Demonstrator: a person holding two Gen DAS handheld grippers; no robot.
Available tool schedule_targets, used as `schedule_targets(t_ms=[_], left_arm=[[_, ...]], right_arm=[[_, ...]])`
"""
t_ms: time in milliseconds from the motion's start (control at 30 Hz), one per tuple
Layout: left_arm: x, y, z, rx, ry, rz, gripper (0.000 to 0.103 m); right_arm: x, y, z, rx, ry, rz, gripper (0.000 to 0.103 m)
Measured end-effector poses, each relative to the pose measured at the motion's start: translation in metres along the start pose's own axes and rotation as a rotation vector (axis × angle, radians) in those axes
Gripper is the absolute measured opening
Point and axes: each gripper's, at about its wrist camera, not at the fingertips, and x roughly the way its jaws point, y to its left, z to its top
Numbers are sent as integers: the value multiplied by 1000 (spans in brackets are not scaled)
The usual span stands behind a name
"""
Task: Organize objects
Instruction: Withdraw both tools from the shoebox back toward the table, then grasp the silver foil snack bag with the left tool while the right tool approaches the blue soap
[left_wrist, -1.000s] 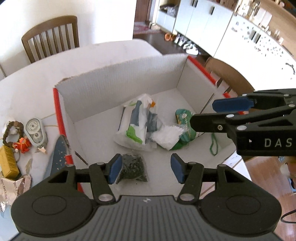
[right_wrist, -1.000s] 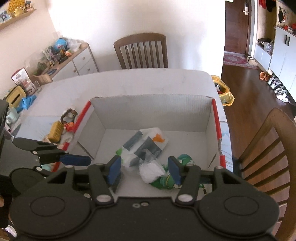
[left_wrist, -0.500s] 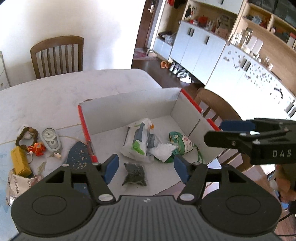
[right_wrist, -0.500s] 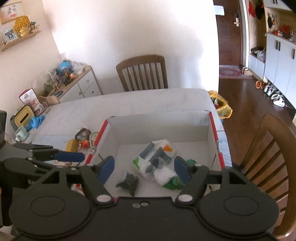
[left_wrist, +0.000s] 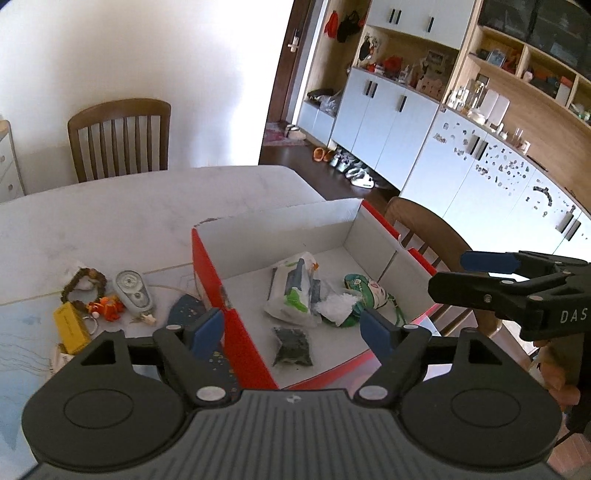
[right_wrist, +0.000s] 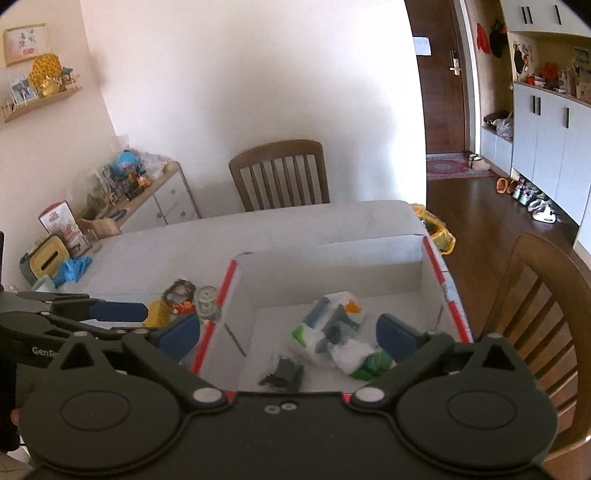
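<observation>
An open cardboard box (left_wrist: 277, 236) (right_wrist: 332, 266) with red edges stands on the table. Inside lie a white-green packet (left_wrist: 291, 291) (right_wrist: 321, 325), a crumpled white bag (left_wrist: 338, 304), a green packet (left_wrist: 364, 291) and a small dark bag (left_wrist: 293, 347) (right_wrist: 284, 374). My left gripper (left_wrist: 291, 328) (right_wrist: 118, 304) hovers over the box's near left corner, jaws opening, nothing between them. My right gripper (right_wrist: 288, 334) (left_wrist: 458, 277) hangs above the box's near right side, jaws opening wide and empty.
Left of the box on the table (left_wrist: 110, 221) lie a yellow box (left_wrist: 71, 325), a bead bracelet (left_wrist: 83, 282), an orange keychain (left_wrist: 107, 308), a grey device (left_wrist: 131, 290) and a dark speckled piece (left_wrist: 184, 310). Chairs (right_wrist: 280, 173) (right_wrist: 535, 314) stand behind and right.
Both grippers have drawn back and risen away from the box, and their jaws have spread wider. The items stay on the box floor.
</observation>
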Motion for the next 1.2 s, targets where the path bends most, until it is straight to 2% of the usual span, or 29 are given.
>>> schedule_targets(t_ms=[233,267,333,467,867,1200], left_arm=[[-24,21,-6,7,-43,-20,88],[-27,26,-7,6,-47,-19,95],[-33,34,-10,2,-56,-17,103],[-42,51,-17,-3,-70,-19,103],[-65,113,-24,-46,-146,95,103],[-49,168,-36,-75,-84,172,103]], right_arm=[[0,29,-10,3,-20,-2,102],[1,34,-11,2,-22,-4,102],[2,42,-13,8,-24,0,102],[6,61,-19,7,-20,6,102],[27,122,-34,-93,23,46,102],[74,168,-52,-163,132,85,102]])
